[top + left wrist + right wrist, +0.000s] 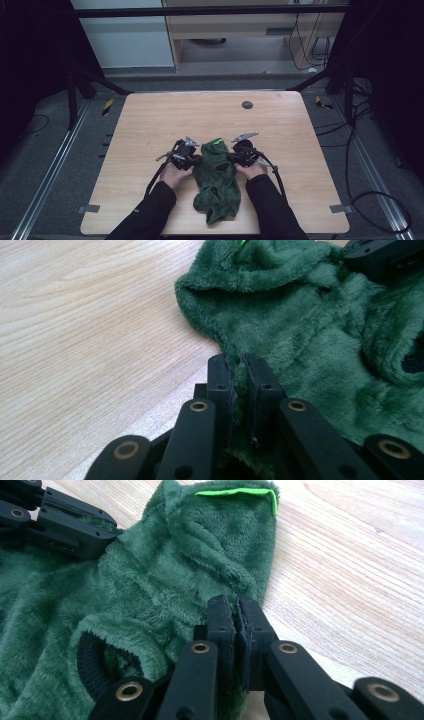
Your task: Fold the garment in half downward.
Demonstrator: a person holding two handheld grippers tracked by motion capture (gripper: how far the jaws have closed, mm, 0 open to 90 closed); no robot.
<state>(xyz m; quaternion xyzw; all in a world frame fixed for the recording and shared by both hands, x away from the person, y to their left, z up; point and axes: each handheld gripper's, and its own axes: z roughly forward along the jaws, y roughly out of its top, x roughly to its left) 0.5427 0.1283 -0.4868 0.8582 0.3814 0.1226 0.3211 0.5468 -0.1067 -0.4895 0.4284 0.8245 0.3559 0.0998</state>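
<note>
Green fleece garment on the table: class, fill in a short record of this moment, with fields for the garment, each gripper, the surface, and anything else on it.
garment: green fleece garment, crumpled, bright green tab at its far end
left gripper: shut on the garment's left edge
right gripper: shut on the garment's right edge
surface: light wooden table
other item: small dark round spot near the far edge; cannot tell what it is
</note>
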